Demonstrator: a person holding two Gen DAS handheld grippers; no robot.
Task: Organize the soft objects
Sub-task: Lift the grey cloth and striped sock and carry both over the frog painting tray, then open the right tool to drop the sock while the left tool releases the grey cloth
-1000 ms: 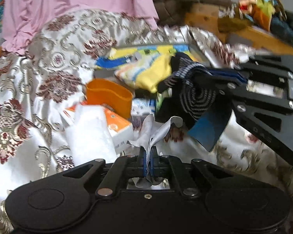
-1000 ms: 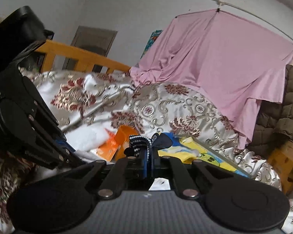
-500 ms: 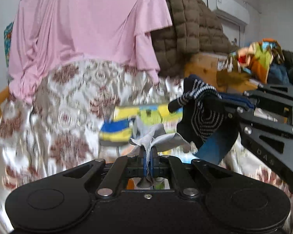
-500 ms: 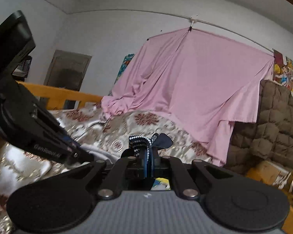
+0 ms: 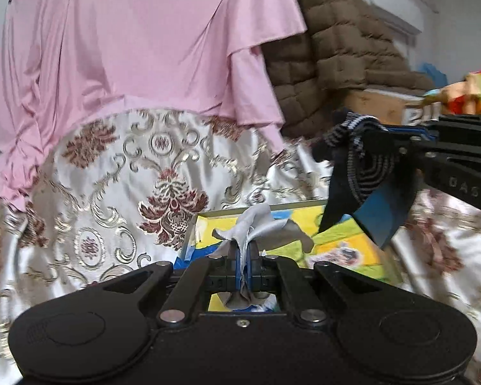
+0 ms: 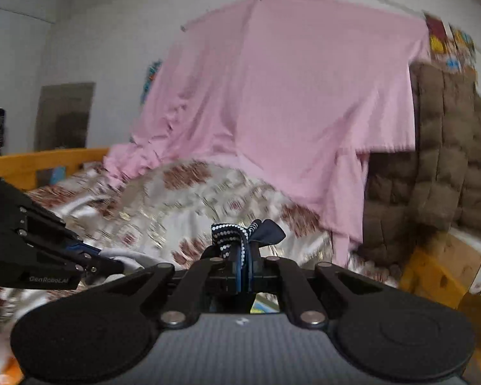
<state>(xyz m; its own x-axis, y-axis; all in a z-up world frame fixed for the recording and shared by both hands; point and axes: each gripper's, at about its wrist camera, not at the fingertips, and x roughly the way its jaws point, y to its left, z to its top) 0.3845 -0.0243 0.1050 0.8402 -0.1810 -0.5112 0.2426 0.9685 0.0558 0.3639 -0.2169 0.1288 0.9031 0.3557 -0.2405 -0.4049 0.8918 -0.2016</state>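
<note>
Socks are the soft things in hand: the left tongs (image 5: 243,256) are closed on a grey sock (image 5: 256,227), and the right tongs (image 6: 244,256) are closed on a dark striped sock (image 5: 359,166). Both socks hang in the air above the flowered bedcover (image 5: 128,173), close over a yellow picture tray (image 5: 343,240). It seems both are picked up but neither is put away, so placing them is left.

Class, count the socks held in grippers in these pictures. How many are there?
2: a grey sock in the left gripper; a dark striped sock in the right gripper. Others may be hidden.
</note>
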